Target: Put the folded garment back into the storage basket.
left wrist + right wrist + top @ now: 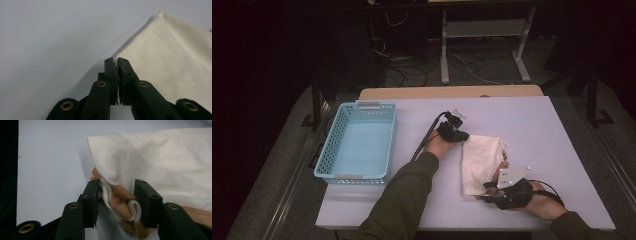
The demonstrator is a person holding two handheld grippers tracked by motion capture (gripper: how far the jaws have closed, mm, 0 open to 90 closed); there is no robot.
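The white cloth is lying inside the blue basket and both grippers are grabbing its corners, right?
Not quite. The white cloth lies on the table, beside the blue basket, as the high view shows. The left gripper pinches one corner; the right gripper has a bunched corner between its fingers.

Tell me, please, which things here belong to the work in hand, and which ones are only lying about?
In the work:
- white cloth, with a tan layer under it
- left gripper, shut on a cloth corner
- right gripper, around the cloth edge

Lying about:
- blue basket, at the left of the table
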